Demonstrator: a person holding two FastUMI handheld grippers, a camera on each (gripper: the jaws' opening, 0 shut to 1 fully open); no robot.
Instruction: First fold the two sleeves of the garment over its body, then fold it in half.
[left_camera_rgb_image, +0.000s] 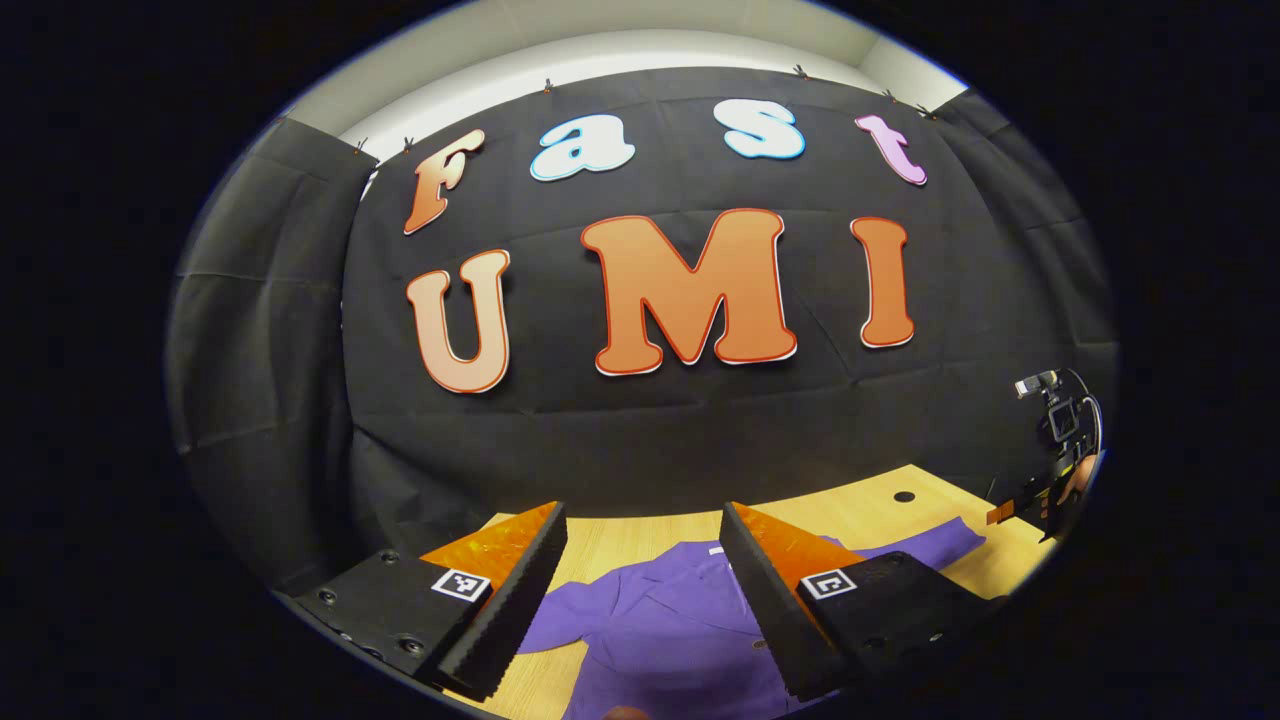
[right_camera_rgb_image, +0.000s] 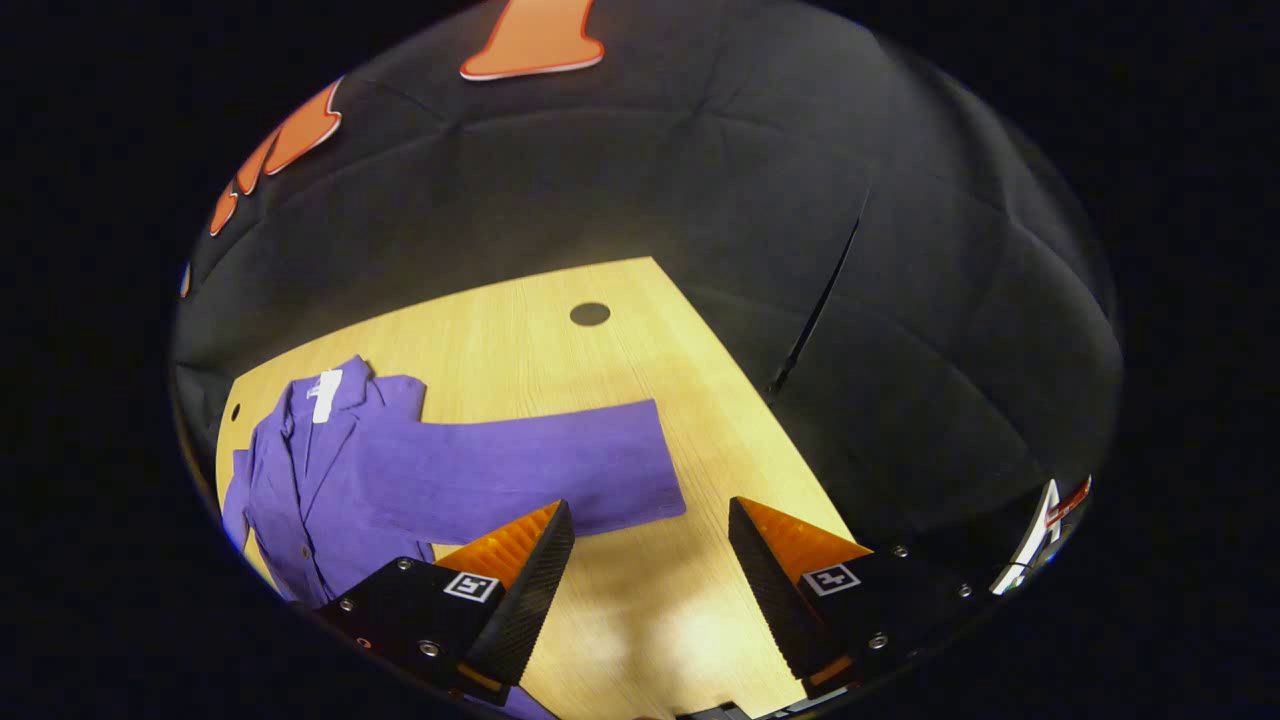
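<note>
A: We're up over the counter (right_camera_rgb_image: 560, 360) with the right gripper (right_camera_rgb_image: 650, 560), fingers spread wide, nothing between them but bare wood.

B: And the garment (right_camera_rgb_image: 330, 480)? We see it down to the left of that gripper, purple, lying flat on the counter, collar with a white tag (right_camera_rgb_image: 326, 395) at the far end.

A: One sleeve (right_camera_rgb_image: 540, 475) stretches straight out from the body, running across just ahead of the right gripper's left finger. Its cuff end lies just beyond the gap between the fingers. The sleeve isn't folded over the body.

B: Over to the left gripper view. The left gripper (left_camera_rgb_image: 640, 585) is released too, jaws well apart, holding nothing.

A: We see purple cloth right below and between its fingers, the collar area and the front of the garment spread on the counter. Whether the fingers touch the cloth, we can't tell.

B: Far off to the right of the left gripper, at the counter's edge, we catch the other gripper rig.

A: A dark round hole (right_camera_rgb_image: 590, 314) sits in the counter, beyond the sleeve, well ahead of the right gripper.

B: In the left gripper view the same hole (left_camera_rgb_image: 904, 497) lies far to the right, past the right finger.
</note>
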